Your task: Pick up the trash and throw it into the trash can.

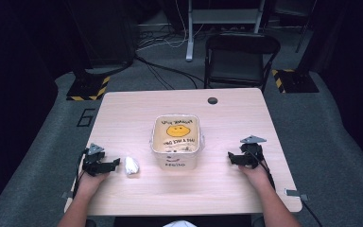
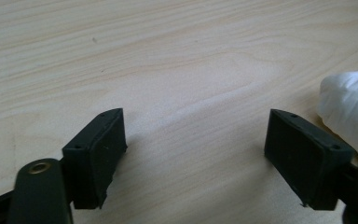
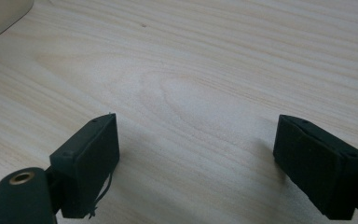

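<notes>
1. Right now your left claw (image 1: 115,164) rests low on the desk (image 1: 123,118) at its near left, jaws spread wide with only bare wood between them.
2. Just beside that claw, toward the middle, lies a crumpled white wad (image 1: 131,165); in the left gripper view the wad (image 2: 349,105) sits just outside one jaw, not between the pads.
3. Your right claw (image 1: 230,158) rests at the near right, its jaws also spread apart over bare wood, holding nothing.
4. Between your claws and a little farther out stands a pale square tub (image 1: 177,161) with a yellow smiley face inside it.
5. Beyond the desk's far edge stands a black folding chair (image 1: 241,59).
</notes>
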`<state>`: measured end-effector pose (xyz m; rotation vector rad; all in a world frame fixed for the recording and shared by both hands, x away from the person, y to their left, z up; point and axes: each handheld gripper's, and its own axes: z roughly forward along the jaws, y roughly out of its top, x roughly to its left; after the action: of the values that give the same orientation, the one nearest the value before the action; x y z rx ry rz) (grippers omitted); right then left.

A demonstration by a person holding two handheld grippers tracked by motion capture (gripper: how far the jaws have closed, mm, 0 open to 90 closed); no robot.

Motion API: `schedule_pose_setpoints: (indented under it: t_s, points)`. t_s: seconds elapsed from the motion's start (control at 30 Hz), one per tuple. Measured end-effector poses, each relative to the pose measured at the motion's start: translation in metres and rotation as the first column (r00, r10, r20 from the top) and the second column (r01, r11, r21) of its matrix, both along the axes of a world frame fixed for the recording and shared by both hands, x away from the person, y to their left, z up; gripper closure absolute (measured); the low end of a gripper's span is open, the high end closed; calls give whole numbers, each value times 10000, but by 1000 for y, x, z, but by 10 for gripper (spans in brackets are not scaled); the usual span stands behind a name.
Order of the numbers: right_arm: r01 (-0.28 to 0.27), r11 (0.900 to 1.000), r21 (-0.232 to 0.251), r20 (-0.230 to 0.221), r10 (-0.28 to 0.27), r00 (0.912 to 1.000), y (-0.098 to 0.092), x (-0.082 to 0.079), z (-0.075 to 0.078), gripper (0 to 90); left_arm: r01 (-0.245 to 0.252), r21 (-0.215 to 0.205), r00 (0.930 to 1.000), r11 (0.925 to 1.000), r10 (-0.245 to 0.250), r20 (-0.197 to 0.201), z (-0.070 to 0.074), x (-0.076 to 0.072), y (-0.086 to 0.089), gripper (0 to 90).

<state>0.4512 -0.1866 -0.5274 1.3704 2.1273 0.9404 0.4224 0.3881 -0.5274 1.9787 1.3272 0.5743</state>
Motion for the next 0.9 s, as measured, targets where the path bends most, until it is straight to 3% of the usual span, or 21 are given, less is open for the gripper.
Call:
schedule_pose_setpoints:
  t_s: [0.13, 0.4, 0.6, 0.7, 0.9]
  points:
    - [7, 10000, -5, -12, -7, 10000, 0, 0, 0, 136, -166, 77, 9996, 9998, 168, -205, 4, -1, 1, 255]
    - [-2, 10000, 8, -5, 2, 10000, 0, 0, 0, 136, -353, -163, 9993, 9992, 356, 131, 24, -6, -3, 274]
    - [-1, 10000, 8, -3, 1, 10000, 0, 0, 0, 136, -15, -127, 10000, 9999, 15, -13, 35, -7, -14, 319]
    - [-21, 10000, 1, 9, 21, 10000, 0, 0, 0, 136, 78, -451, 10000, 9989, -76, 39, 43, -8, -20, 305]
    - [-35, 10000, 35, -23, 36, 10000, 0, 0, 0, 134, 73, -640, 9999, 9979, -67, 99, 52, -7, -23, 317]
